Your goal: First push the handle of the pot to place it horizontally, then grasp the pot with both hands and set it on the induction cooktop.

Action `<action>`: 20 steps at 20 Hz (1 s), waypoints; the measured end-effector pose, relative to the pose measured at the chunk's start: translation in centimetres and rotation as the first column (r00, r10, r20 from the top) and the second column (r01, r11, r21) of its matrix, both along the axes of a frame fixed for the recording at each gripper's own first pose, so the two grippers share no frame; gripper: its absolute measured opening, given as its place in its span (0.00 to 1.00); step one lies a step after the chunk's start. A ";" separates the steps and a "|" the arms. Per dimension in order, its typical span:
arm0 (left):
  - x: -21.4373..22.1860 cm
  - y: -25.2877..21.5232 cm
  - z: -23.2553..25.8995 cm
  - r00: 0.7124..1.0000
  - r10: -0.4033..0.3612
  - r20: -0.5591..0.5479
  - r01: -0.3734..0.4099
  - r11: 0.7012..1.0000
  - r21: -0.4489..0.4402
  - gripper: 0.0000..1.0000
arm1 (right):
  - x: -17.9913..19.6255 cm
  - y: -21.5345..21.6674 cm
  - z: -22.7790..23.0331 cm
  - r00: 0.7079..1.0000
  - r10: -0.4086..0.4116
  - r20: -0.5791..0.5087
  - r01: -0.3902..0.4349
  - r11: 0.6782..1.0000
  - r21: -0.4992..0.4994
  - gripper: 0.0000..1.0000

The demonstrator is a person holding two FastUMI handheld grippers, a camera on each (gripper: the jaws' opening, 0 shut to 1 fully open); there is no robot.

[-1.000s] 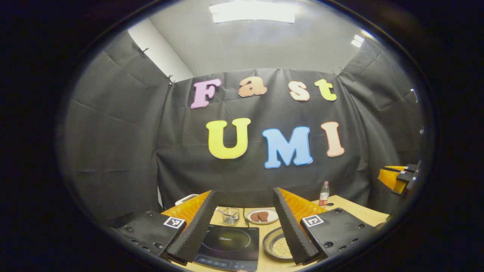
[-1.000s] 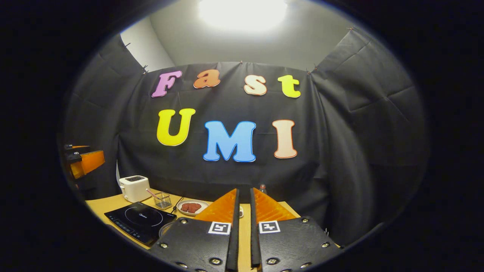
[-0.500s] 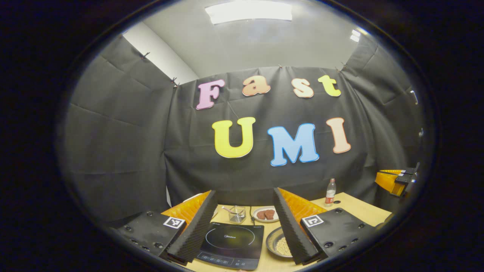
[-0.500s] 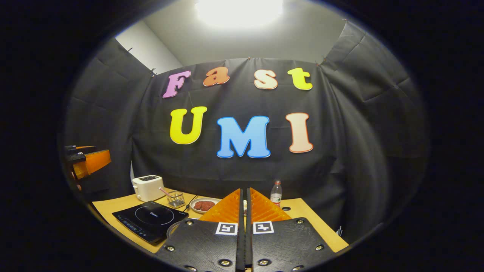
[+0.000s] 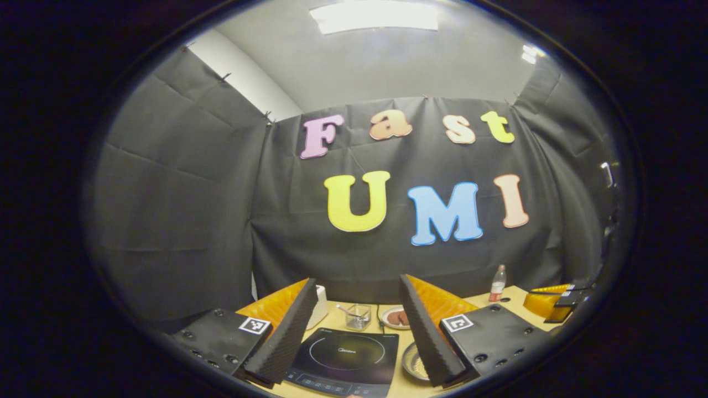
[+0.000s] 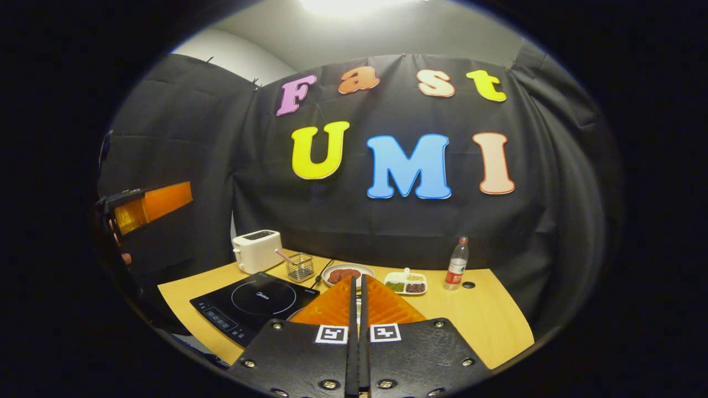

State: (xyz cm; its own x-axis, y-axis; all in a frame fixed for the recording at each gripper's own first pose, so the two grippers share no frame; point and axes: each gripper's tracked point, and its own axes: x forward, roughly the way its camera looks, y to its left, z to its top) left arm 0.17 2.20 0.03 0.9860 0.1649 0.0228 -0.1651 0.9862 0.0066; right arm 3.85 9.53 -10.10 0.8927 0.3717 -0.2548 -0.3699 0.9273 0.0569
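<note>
Both cameras tipped lower since a second ago: more of light wooden bench (image 6: pixel 487 320) shows. Left gripper (image 5: pixel 358 326) held above bench, fingers spread wide, nothing between. Right gripper (image 6: pixel 358 309) pressed together, empty. Flat black induction cooktop (image 6: pixel 255 304) at bench's left front. Round metal pot (image 5: pixel 414 362), apparently holding pale grains, just right of cooktop, mostly hidden. White toaster (image 6: pixel 256 250) at back left corner; clear plastic bottle (image 6: pixel 457 264) at back right.

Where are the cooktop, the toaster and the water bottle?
cooktop (image 6: pixel 260 298), right gripper view, on its glass top.
toaster (image 6: pixel 255 251), right gripper view, on its front side.
water bottle (image 6: pixel 457 266), right gripper view, on its label.
</note>
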 end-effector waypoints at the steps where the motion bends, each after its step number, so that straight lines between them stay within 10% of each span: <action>1: 0.0 0.8 -0.1 1.000 0.010 0.001 -0.010 1.000 0.001 0.99 | 0.0 1.0 -0.8 1.000 0.026 -0.018 -0.026 1.000 -0.004 0.00; 14: 1.1 8.4 -3.6 0.993 0.099 -0.058 -0.100 0.995 -0.016 0.99 | -3.7 11.6 -10.0 0.918 0.278 -0.283 -0.299 0.954 -0.035 0.00; 20: 2.9 10.3 -4.5 0.994 0.096 -0.058 -0.098 0.995 -0.032 0.99 | -6.7 14.7 -14.0 0.827 0.377 -0.417 -0.422 0.907 -0.018 0.01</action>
